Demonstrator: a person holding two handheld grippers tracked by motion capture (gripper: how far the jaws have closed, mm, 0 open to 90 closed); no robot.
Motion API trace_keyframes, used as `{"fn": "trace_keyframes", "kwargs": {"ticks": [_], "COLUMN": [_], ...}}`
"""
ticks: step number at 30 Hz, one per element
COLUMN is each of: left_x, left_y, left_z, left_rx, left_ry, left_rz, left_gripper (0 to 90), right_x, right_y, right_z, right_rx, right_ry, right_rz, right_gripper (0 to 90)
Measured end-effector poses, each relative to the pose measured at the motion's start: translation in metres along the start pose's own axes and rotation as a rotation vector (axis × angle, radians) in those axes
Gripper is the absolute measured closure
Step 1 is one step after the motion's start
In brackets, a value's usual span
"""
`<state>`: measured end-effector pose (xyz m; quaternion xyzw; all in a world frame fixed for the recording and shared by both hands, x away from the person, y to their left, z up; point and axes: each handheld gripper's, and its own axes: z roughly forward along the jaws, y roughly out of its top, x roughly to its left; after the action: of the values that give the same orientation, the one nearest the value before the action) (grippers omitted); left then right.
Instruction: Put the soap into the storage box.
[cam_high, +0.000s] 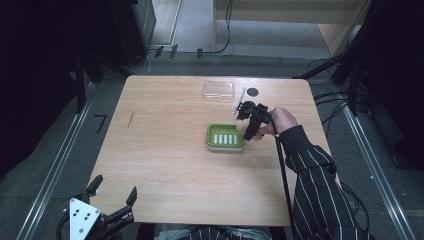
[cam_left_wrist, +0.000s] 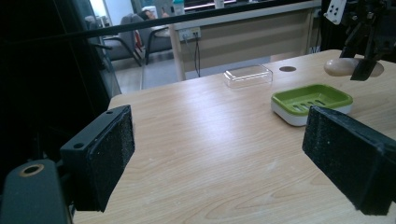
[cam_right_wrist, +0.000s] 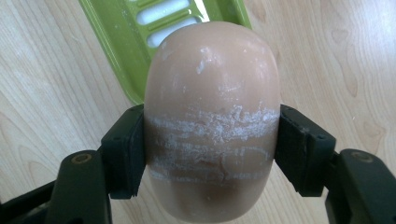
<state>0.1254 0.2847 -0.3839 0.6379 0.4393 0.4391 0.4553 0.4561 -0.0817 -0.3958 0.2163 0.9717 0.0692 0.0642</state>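
The right gripper is clamped on the oval beige soap bar just beside the slotted green plastic soap dish, likely needing a short carry over it (left gripper idle, jaws apart).

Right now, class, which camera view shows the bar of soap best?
The right gripper view: the soap is close up, clamped between the right gripper's jaws, white scuffs visible. The left gripper view shows it small and far off. In the high view the gripper hides it.
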Motion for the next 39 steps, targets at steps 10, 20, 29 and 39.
{"fn": "trace_keyframes", "kwargs": {"ticks": [10, 20, 29, 39], "left_x": [0.001, 0.002, 0.003, 0.003], "left_y": [-0.002, -0.002, -0.003, -0.004], "left_z": [-0.006, -0.009, -0.012, -0.015], "left_rx": [0.003, 0.003, 0.009, 0.009], "left_ry": [0.02, 0.031, 0.045, 0.057], "left_rz": [-0.005, -0.01, -0.008, -0.015], "left_gripper": [9.6, 9.6, 9.6, 9.6], "right_x": [0.004, 0.009, 0.013, 0.018], "right_y": [0.015, 0.03, 0.039, 0.052], "right_z": [0.002, 0.006, 0.012, 0.02], "right_rx": [-0.009, -0.004, 0.002, 0.01], "right_ry": [0.0, 0.005, 0.015, 0.023], "right_rz": [-0.04, -0.078, -0.107, -0.136], "right_gripper": [34.1, 34.1, 34.1, 34.1]}}
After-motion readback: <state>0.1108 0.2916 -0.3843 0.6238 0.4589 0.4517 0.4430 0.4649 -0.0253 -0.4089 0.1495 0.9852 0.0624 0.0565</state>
